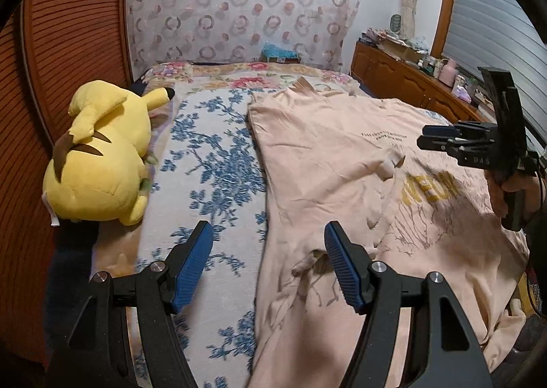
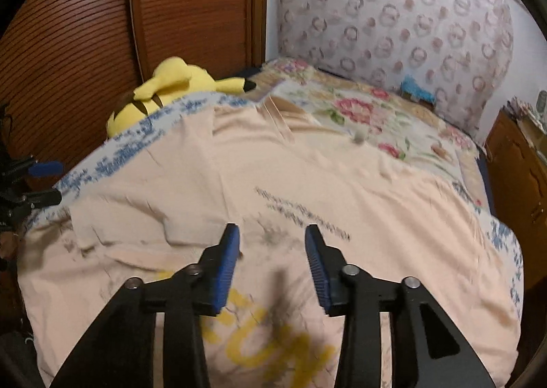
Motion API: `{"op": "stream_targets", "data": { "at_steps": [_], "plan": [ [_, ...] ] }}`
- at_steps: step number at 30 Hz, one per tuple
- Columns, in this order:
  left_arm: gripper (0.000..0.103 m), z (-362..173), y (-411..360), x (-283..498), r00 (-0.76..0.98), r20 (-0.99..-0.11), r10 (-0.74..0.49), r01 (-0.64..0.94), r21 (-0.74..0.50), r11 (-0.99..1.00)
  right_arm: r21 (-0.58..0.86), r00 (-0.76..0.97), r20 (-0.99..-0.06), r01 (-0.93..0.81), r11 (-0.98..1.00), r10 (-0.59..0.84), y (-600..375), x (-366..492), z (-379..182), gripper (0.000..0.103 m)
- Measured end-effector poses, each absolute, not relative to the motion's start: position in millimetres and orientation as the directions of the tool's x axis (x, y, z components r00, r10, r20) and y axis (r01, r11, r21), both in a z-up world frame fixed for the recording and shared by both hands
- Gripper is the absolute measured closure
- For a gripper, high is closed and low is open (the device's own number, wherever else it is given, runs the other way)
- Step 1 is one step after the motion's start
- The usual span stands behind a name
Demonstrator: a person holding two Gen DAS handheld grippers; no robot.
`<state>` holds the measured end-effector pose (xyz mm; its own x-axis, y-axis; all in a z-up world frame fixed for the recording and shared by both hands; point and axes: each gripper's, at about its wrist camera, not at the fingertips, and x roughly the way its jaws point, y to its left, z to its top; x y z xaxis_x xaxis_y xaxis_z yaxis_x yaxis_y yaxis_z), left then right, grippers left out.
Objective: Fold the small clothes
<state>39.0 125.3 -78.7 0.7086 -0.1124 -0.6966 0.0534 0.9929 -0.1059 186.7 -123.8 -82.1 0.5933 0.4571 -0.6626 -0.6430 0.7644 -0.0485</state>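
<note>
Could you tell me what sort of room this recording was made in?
Most likely a bedroom at home: a bed with a floral cover, a padded headboard behind it, and a yellow plush toy lying at its edge.

Both cameras ride on hand-held grippers and look forward and down along their own fingers toward the patterned headboard [image 1: 239,1] at the far end of the bed. The left wrist view sits low and close, nearer the yellow plush toy [image 1: 102,155], facing the headboard almost squarely. The right wrist view, somewhat blurred, seems set further from the toy, seeing the headboard obliquely. Both share the peach T-shirt [image 2: 273,176], the toy and the headboard.
</note>
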Motion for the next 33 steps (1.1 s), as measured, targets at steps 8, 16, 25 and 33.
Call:
{"op": "stream_targets", "data": {
  "at_steps": [8,16,25,33],
  "plan": [
    [0.034,-84,106,52,0.686,-0.717,-0.122,0.079,-0.094,0.992,-0.038,0.622,-0.643,-0.608,0.793,0.446,-160,159,-71,0.06],
    [0.034,-84,85,63,0.68,-0.719,-0.144,0.118,-0.085,0.989,-0.034,0.685,-0.63,-0.497,0.867,0.367,-232,131,-72,0.054],
    [0.034,-82,57,80,0.662,-0.732,-0.16,0.168,-0.063,0.984,-0.021,0.728,-0.653,-0.296,0.955,0.211,-331,114,-84,0.041],
    [0.034,-88,32,97,0.63,-0.758,-0.166,0.215,-0.035,0.976,0.03,0.713,-0.689,-0.151,0.988,0.13,-373,109,-96,0.041]
  ]
}}
